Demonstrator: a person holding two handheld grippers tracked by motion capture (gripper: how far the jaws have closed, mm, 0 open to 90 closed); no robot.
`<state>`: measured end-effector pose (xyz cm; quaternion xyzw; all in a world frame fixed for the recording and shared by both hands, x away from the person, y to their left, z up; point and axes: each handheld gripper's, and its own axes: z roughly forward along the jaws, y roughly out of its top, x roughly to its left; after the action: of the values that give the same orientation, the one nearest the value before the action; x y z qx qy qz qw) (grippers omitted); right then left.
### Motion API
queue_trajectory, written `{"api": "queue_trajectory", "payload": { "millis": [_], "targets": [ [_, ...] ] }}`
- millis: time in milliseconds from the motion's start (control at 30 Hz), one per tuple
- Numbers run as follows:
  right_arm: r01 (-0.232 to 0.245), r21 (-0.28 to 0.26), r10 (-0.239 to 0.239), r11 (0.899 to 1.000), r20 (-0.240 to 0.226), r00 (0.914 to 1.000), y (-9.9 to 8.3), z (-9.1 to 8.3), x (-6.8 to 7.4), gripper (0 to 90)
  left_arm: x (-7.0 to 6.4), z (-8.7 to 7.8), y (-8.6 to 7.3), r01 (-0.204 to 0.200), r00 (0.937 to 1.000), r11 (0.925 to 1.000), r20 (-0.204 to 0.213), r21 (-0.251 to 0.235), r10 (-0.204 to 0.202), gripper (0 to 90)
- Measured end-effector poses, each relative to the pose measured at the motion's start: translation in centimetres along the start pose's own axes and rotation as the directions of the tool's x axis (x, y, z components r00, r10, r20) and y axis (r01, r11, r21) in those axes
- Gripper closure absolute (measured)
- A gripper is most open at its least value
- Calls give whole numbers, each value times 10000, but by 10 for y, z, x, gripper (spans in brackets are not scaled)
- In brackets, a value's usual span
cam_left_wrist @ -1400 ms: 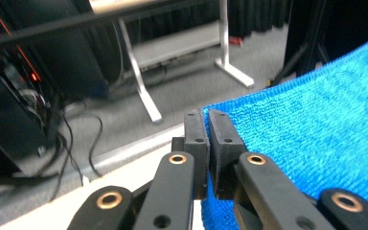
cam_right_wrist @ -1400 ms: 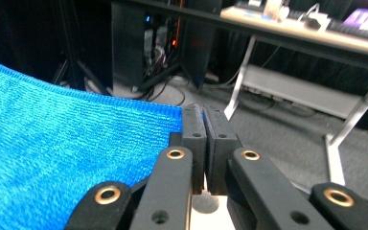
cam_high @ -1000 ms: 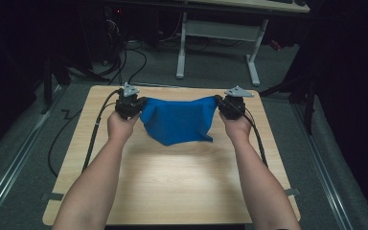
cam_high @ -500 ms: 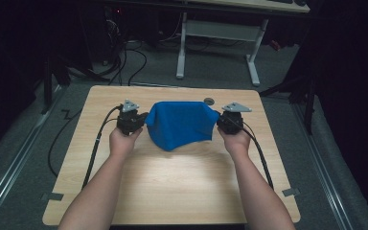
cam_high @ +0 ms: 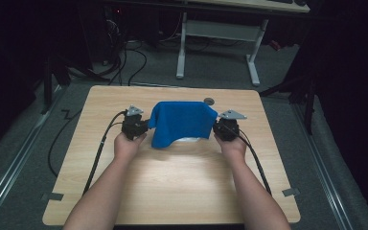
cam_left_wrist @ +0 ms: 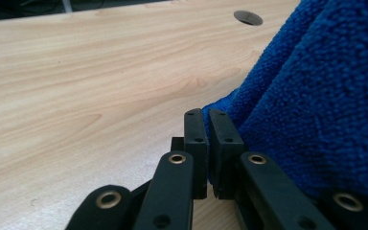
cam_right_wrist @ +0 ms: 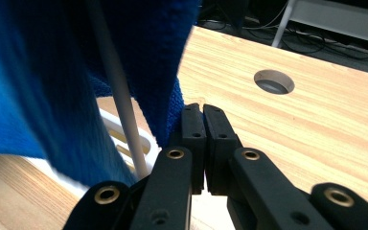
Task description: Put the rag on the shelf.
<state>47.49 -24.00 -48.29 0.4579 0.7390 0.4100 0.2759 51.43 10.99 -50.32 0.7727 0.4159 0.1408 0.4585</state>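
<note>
Pretty dim room overall, dark toward the upper left and right of the frame. Light wood-grain square tabletop (cam_high: 124,100) in the middle, with a small round grommet hole (cam_high: 209,101) near its far edge. Grey carpeted floor (cam_high: 24,143) all around. White metal desk frame with two legs (cam_high: 182,52) at the top centre, pale desktop edge above it. Tangle of black cables (cam_high: 134,55) on the floor at upper left. Silver floor rails (cam_high: 9,172) along both sides. Grey tape tabs (cam_high: 51,196) near the table's lower corners.

Black tool (cam_left_wrist: 206,143) jaws (brass-ringed pivots), black cables (cam_high: 100,148), bare forearms.
</note>
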Motion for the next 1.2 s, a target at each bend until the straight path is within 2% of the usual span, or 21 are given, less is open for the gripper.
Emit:
{"api": "queue_trajectory", "payload": {
  "millis": [233, 433, 667, 1000, 1200],
  "targets": [
    [-166, 213, 166, 9996, -35, 9999, -10, 4, -2, 891, 0, 9, -7, 223, 9996, 9995, 151, 211, -226, 869],
    [-247, 218, 248, 9995, -50, 9997, -10, 6, -4, 887, 0, 8, -8, 270, 9994, 9994, 194, 195, -274, 854],
    [-420, 202, 421, 9989, -26, 9991, -10, 7, -5, 814, 2, 1, -8, 318, 9994, 9995, -168, 25, -317, 657],
    [-641, 152, 638, 9978, 171, 9978, -8, 6, -11, 697, 5, -11, -9, 333, 9980, 9992, -532, -220, -345, 589],
    [-678, -21, 679, 9977, 295, 9973, -5, 1, -14, 635, 7, -25, -8, 332, 9963, 9980, -775, -545, -373, 561]
  ]
}}
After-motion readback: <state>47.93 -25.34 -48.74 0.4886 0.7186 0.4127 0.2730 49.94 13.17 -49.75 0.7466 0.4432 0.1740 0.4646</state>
